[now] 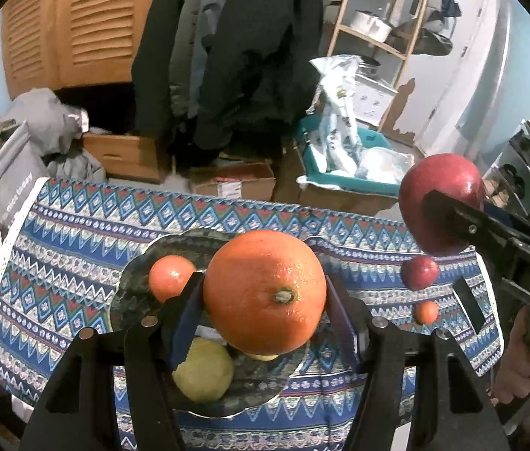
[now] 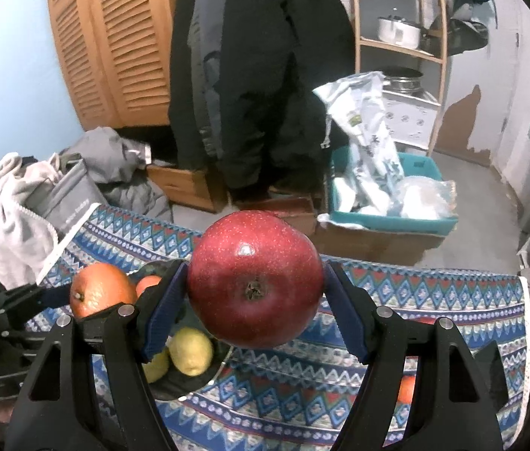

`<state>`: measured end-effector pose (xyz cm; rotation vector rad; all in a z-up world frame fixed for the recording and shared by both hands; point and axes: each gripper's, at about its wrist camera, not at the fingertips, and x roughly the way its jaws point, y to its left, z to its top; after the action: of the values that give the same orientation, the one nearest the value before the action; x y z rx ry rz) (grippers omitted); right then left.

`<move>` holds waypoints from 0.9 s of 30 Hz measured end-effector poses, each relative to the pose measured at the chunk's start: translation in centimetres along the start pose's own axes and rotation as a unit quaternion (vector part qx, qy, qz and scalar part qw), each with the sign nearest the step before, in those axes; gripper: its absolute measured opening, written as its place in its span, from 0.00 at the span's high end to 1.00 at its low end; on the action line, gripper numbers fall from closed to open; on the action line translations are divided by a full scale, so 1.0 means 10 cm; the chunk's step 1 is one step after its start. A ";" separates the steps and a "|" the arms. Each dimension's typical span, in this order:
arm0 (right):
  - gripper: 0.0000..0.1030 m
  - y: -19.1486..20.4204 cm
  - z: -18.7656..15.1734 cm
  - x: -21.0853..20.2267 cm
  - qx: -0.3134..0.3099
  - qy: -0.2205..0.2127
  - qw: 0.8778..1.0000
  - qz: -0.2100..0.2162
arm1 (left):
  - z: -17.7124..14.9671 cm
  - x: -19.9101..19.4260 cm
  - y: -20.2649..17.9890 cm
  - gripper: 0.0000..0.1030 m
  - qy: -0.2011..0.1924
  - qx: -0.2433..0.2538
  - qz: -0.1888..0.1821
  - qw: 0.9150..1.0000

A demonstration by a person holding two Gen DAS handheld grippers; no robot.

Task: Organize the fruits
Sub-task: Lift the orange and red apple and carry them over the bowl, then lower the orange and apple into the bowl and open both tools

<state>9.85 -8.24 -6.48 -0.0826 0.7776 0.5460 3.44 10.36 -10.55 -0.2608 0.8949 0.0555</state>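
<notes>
My left gripper (image 1: 265,297) is shut on a large orange (image 1: 265,291) and holds it above a dark glass plate (image 1: 140,263). On the plate lie a small orange fruit (image 1: 170,277) and a yellow lemon (image 1: 203,370). My right gripper (image 2: 255,297) is shut on a big red apple (image 2: 255,280), held above the patterned cloth; it shows in the left wrist view (image 1: 441,203) at the right. In the right wrist view the held orange (image 2: 101,295), the plate (image 2: 178,387) and two lemons (image 2: 190,351) sit to the left.
A small red fruit (image 1: 419,273) and a small orange fruit (image 1: 426,312) lie on the blue patterned tablecloth (image 1: 76,248) to the right of the plate. Behind the table are cardboard boxes (image 1: 233,184), a teal bin (image 1: 343,176), hanging coats and a wooden shelf.
</notes>
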 end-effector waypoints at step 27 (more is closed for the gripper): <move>0.28 0.60 -0.23 0.97 -0.029 0.098 0.994 0.029 | -0.33 0.56 0.68 0.37 0.083 -0.041 0.044 0.995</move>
<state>10.98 0.54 -14.01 -0.1697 0.9583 0.6219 3.39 15.81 -18.21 -0.3052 1.0705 0.1538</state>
